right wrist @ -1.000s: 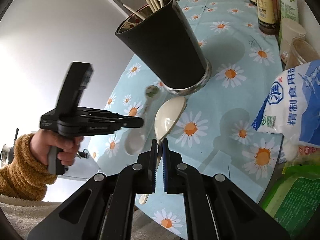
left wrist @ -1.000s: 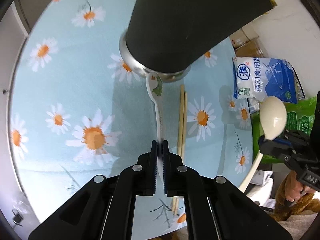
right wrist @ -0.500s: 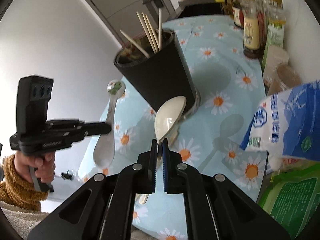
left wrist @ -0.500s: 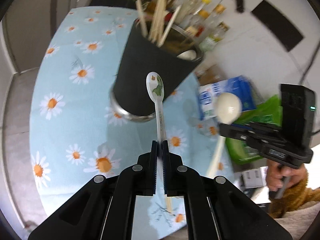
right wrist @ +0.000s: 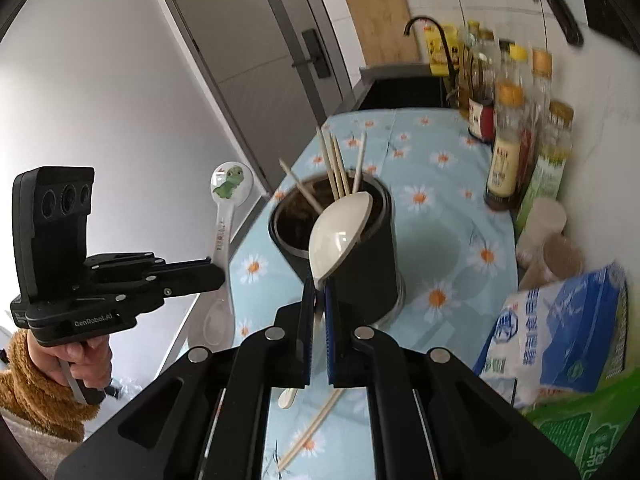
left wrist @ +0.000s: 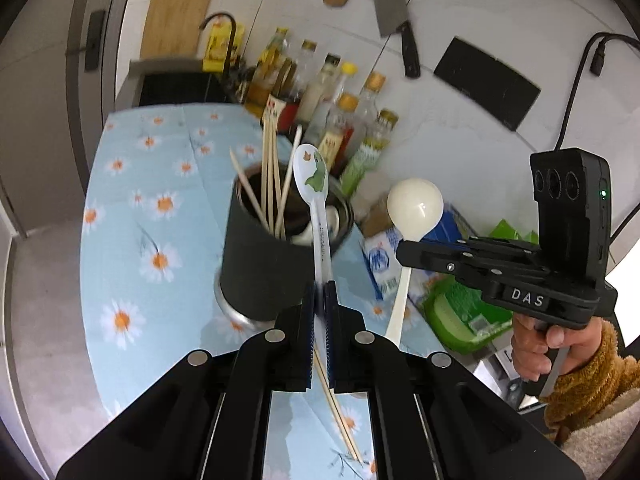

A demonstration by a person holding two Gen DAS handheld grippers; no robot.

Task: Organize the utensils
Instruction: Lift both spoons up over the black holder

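A table (left wrist: 120,240) under a blue daisy-print cloth stands in a kitchen. The left gripper (left wrist: 319,300) clamps a white dinosaur-print ceramic spoon (left wrist: 314,184), bowl at 12 o'clock before the black cylindrical utensil holder (left wrist: 260,272). The right gripper (right wrist: 319,292) clamps a cream plastic spoon (right wrist: 340,228). Sauce bottles (right wrist: 508,140), probably glass, crowd the wall at 2 o'clock.

White tiled wall (left wrist: 480,32) — grey door (right wrist: 256,40) beside it.

Left gripper (left wrist: 319,300) clamps dinosaur spoon (left wrist: 314,200) above holder (left wrist: 272,264)
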